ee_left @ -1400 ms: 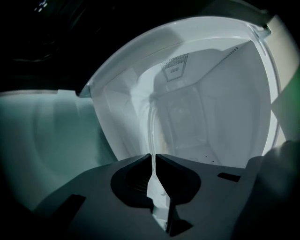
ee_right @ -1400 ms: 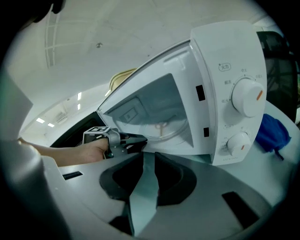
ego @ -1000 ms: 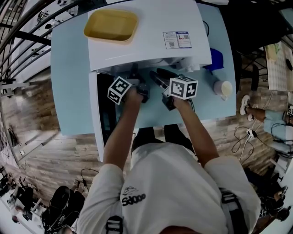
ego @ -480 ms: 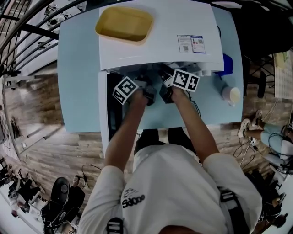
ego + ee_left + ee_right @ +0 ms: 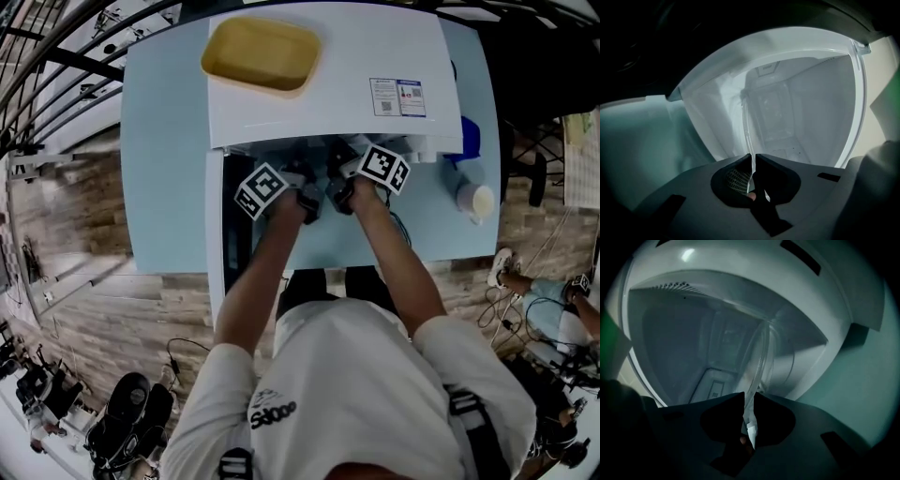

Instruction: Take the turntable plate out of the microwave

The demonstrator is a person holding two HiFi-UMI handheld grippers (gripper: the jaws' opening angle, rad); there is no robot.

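Glass turntable plate (image 5: 761, 359) (hidden from head view) is pinched by left gripper (image 5: 753, 157) and just-closed right gripper (image 5: 749, 398).

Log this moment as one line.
left gripper: shut on clear glass turntable plate | right gripper: jaws just closed onto plate rim | plate: inside white microwave

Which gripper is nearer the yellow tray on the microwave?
Left. In the head view the left gripper is down-right of the yellow tray; the right gripper, fingers just closed on the turntable plate's rim, is farther right.
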